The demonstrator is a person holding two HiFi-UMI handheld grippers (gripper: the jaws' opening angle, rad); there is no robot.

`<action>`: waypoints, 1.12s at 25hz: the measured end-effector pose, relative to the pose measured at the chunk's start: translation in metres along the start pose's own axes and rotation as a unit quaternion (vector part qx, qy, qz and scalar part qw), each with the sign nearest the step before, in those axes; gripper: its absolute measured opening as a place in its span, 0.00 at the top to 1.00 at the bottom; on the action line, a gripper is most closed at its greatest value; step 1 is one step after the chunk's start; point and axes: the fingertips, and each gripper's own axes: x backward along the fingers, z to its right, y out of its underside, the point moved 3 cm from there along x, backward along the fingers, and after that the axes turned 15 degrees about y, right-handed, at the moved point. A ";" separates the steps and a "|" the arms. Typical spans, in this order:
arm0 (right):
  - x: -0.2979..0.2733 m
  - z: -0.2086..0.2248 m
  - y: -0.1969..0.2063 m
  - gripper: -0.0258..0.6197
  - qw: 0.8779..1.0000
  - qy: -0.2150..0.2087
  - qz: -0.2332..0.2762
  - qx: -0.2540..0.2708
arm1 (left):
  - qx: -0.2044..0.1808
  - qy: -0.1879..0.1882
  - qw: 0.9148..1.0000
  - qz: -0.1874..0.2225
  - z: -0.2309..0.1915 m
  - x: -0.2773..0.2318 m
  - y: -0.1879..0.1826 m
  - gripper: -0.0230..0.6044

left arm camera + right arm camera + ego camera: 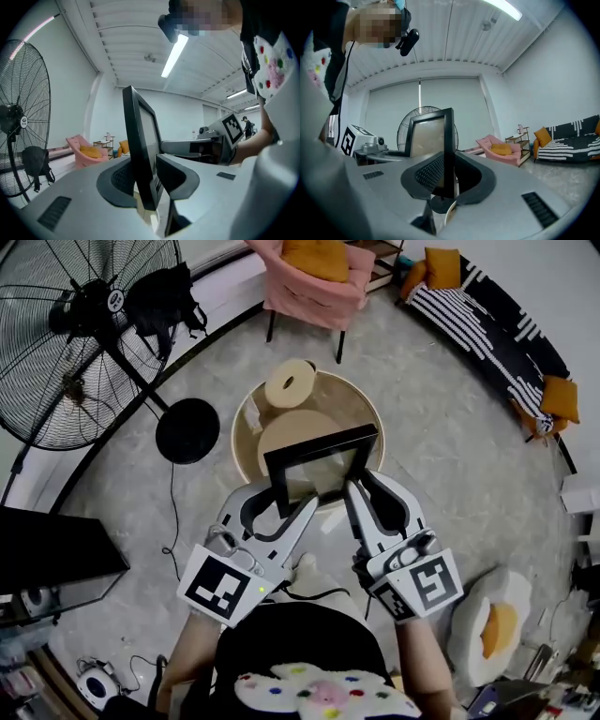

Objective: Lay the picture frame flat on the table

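A black picture frame with a glass front hangs over the round wooden table, held from both sides. My left gripper is shut on its left edge, and in the left gripper view the frame stands upright between the pads of that gripper. My right gripper is shut on the right edge. In the right gripper view the frame rises out of the closed jaws of that gripper. The frame's lower edge is hidden behind the grippers.
On the table lie a pale tape roll and a round wooden disc. A big floor fan with a black base stands left. A pink armchair and a striped sofa are beyond. A dark cabinet is at left.
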 end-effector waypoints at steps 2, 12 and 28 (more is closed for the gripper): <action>-0.001 0.003 0.002 0.82 1.000 0.011 -0.003 0.007 | -0.002 -0.007 1.000 -0.008 -0.003 0.004 0.005 0.78; 0.000 0.011 0.009 0.82 0.999 0.037 -0.016 -0.004 | -0.005 -0.044 0.999 -0.005 -0.004 0.022 0.006 0.78; -0.004 0.028 0.051 0.82 0.997 0.054 -0.053 0.025 | 0.026 -0.045 0.998 -0.038 -0.018 0.000 0.046 0.80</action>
